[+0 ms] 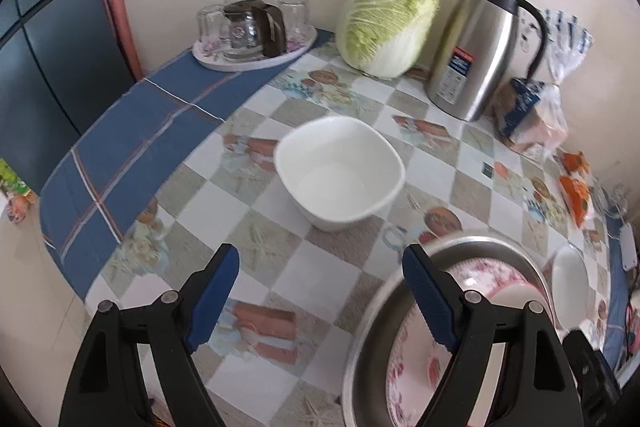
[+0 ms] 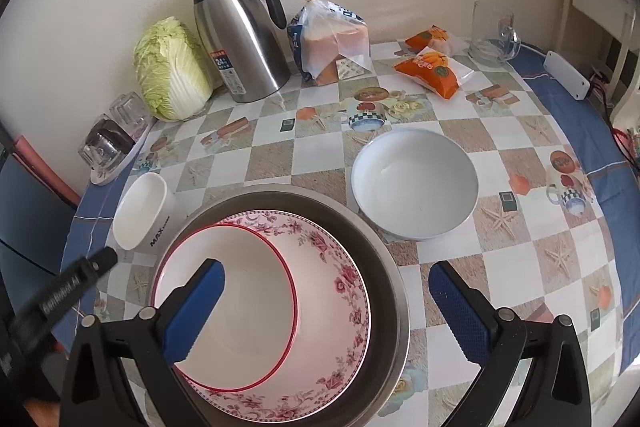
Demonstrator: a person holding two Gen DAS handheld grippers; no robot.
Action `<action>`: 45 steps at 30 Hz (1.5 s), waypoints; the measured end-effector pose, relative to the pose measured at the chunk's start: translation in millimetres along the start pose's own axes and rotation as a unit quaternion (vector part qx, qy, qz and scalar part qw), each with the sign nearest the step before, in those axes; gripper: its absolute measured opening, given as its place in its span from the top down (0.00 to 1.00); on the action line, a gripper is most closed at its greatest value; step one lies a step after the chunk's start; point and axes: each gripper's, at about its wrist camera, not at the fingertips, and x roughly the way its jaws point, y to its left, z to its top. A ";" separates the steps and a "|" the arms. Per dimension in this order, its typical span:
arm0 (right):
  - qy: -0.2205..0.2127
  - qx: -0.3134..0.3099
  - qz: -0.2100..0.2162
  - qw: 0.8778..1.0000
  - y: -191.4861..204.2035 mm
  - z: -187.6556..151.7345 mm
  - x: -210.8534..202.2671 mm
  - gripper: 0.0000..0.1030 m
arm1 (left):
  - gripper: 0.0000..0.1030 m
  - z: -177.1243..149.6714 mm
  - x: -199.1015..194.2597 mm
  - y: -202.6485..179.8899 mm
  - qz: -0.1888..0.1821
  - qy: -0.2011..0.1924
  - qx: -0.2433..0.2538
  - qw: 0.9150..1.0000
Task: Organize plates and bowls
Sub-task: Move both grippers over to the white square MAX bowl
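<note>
In the metal basin (image 2: pixel 384 267) near the front edge of the desk (image 2: pixel 520 267), there's already a little nest going: a red-rimmed bowl (image 2: pixel 248 291) sits inside a pink floral plate (image 2: pixel 344 291), which sits in the basin, biggest at the bottom so it all stacks neatly, I guess. The right tongs (image 2: pixel 326 311) hang over it wide open, gripping nothing, one pad over the bowl and the other outside the basin rim. Still loose are a round white bowl (image 2: pixel 414 183) just beside the basin and a square white bowl (image 1: pixel 340 171) on the other side. The left tongs (image 1: pixel 320 295) are open and empty too, aimed toward that square one, probably next in line. Cabbage (image 1: pixel 386 19), steel jug (image 1: pixel 476 43) and bread bag (image 2: pixel 334 43) stay back by the wall.
</note>
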 end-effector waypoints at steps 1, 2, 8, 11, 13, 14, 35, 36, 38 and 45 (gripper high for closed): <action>-0.002 -0.001 -0.001 1.000 0.4 0.3 -0.2 0.00 | 0.17 3.3 0.0 0.3 0.006 -0.001 -0.002 1.000; -0.005 -0.002 -0.002 1.000 0.7 0.5 -0.4 0.00 | 0.17 5.8 -0.3 0.6 0.010 -0.003 -0.005 1.000; -0.022 -0.012 -0.022 0.999 1.7 2.6 -0.6 0.00 | 0.09 17.5 4.1 2.0 0.005 -0.017 -0.032 0.999; -0.037 -0.013 -0.026 0.999 0.7 4.3 -2.6 0.00 | 0.09 19.6 11.4 2.9 0.004 -0.012 -0.035 0.999; -0.048 -0.010 -0.026 0.998 0.0 5.5 -4.1 0.00 | 0.09 22.4 15.9 6.2 0.002 -0.008 -0.039 0.999; -0.052 -0.008 -0.025 0.998 -0.1 5.7 -4.7 0.00 | 0.09 24.0 16.8 8.5 0.002 -0.009 -0.042 0.999; -0.069 0.010 -0.031 0.997 14.5 2.9 -2.5 0.00 | 0.09 53.5 48.7 71.8 -0.034 -0.013 -0.078 0.996; -0.066 0.014 -0.029 0.997 14.4 2.4 -1.3 0.00 | 0.09 53.8 50.5 76.2 -0.038 -0.014 -0.085 0.996; -0.063 0.017 -0.029 0.997 16.1 2.2 -0.4 0.00 | 0.09 54.5 53.9 83.8 -0.040 -0.013 -0.097 0.994; -0.070 -0.013 -0.022 0.997 41.9 14.9 -9.2 0.00 | 0.09 54.8 68.4 103.4 -0.056 -0.004 -0.121 0.991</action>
